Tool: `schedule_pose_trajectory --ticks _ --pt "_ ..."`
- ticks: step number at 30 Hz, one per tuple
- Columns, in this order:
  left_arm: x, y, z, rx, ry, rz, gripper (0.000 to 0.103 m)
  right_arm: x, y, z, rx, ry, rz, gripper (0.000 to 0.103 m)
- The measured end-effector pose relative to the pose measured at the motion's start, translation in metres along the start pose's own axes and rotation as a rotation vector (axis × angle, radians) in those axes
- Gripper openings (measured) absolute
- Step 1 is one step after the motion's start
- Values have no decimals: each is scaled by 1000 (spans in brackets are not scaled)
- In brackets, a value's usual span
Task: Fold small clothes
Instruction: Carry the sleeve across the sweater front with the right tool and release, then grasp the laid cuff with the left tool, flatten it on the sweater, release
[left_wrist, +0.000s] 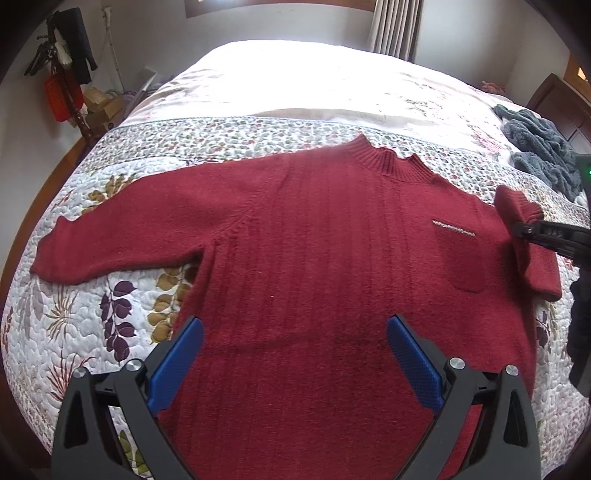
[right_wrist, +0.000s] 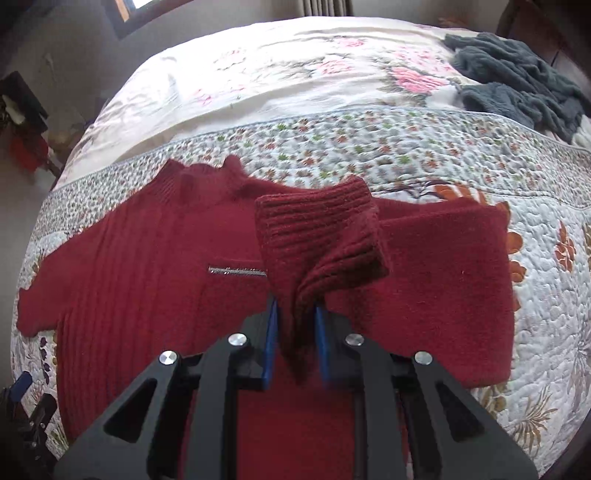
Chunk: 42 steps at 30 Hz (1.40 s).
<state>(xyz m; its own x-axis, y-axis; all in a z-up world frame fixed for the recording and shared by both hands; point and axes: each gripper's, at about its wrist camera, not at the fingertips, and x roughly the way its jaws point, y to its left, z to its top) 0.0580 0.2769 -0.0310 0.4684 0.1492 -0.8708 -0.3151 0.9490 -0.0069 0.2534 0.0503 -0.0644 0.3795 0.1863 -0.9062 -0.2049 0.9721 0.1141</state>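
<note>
Left wrist view, left to right: a coat stand (left_wrist: 68, 66) hung with dark garments and a red bag stands beside the bed; a floral quilt (left_wrist: 74, 317) covers the bed, with a pale bedspread (left_wrist: 295, 81) farther back. A red knit sweater (left_wrist: 314, 240) lies front up on the quilt, its ribbed collar (left_wrist: 384, 158) pointing away from the camera and one sleeve (left_wrist: 110, 236) stretched flat toward the left edge of the bed. The left gripper (left_wrist: 295, 343) hovers over the sweater's lower body, its blue-padded fingers (left_wrist: 177, 365) spread wide and holding nothing. A chest pocket with a metallic trim (left_wrist: 453, 228) sits on the right part of the sweater. At the far right, a grey fleece garment (left_wrist: 539, 147) lies crumpled on the bed, apart from the sweater.

Right wrist view, left to right: the sweater body (right_wrist: 140, 266) with its pocket trim (right_wrist: 236, 271); the right gripper (right_wrist: 295, 317), its fingers clamped on the ribbed cuff (right_wrist: 321, 240) of the other sleeve, which is raised off the quilt and doubled back over the sleeve's own upper part (right_wrist: 443, 280); the grey garment (right_wrist: 517, 81) at the upper right
</note>
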Motion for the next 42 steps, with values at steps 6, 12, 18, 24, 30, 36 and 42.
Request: schedule_pose_trajectory --ticks 6,12,18,24,30,36,42 --pt "-1 5 -2 -1 0 1 99 30 16 -4 -33 54 -5 20" --pt "-2 7 -3 -2 2 1 99 32 27 -14 -24 102 222 26" --pt "-1 1 -3 5 9 -15 99 9 10 -28 75 104 431 26" --pt "13 -25 9 -6 67 -157 99 -24 -42 -57 131 59 373 26" --pt "58 -78 43 -47 205 -377 98 -33 -83 -87 177 65 333 28" --pt "132 -113 63 -178 393 -490 76 -39 -105 -121 221 58 328 33" --pt "150 -126 69 -208 396 -452 48 -44 -112 -140 214 51 300 33"
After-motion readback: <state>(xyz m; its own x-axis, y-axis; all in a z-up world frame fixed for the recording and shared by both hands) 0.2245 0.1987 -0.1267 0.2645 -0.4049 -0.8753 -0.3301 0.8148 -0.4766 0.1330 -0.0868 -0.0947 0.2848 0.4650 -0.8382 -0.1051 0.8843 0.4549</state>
